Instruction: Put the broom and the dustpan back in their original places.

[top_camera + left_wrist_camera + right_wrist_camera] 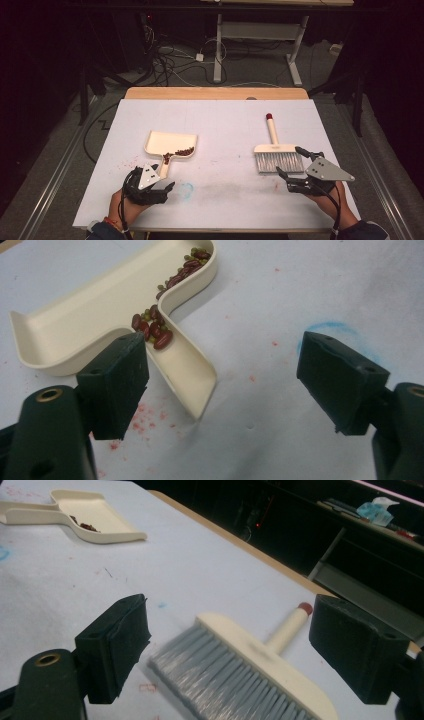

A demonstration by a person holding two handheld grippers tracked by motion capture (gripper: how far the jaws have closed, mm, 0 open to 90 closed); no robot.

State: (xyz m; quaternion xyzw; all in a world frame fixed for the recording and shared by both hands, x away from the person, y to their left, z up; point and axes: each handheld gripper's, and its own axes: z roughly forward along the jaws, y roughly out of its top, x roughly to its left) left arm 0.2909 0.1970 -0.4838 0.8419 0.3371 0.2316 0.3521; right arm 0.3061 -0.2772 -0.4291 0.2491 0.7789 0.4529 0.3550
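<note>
My left gripper (156, 186) is hanging released, jaws spread wide, gripping nothing. The dustpan (95, 315) is lying just ahead of it, its handle (192, 377) running between the jaws, closer to one pad and clear of the other. Red and green beans (155, 330) are sitting where handle meets pan, more along the back wall. My right gripper (292, 167) is also hanging released. The brush (250, 675) is lying flat between its jaws, grey bristles (278, 163) toward me, red-tipped handle (271, 129) pointing away. Both are resting on the white table (220, 125), well apart.
</note>
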